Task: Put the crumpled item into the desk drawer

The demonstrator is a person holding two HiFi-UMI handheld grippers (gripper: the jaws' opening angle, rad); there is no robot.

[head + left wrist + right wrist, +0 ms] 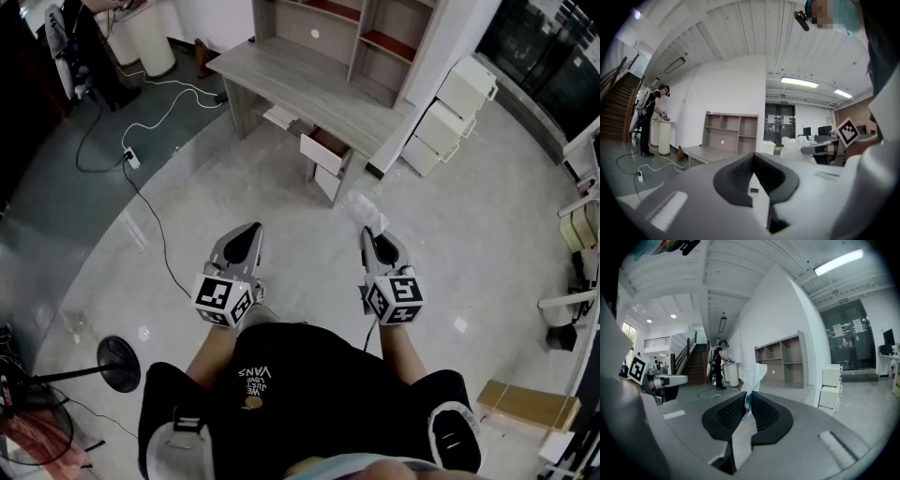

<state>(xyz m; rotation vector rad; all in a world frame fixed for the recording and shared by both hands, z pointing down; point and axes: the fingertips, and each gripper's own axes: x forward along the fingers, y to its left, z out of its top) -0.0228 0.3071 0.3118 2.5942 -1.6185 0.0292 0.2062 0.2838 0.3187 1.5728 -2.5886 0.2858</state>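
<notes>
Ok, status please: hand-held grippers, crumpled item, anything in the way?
Left hand-held gripper shut, empty. Right hand-held gripper shut on crumpled item. Desk drawer open, some way ahead. Floor cable off to the left.

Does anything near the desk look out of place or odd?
One drawer of the desk stands pulled out, open. A white cable lies in loose loops on the floor beside it. Nothing looks spilled or broken.
</notes>
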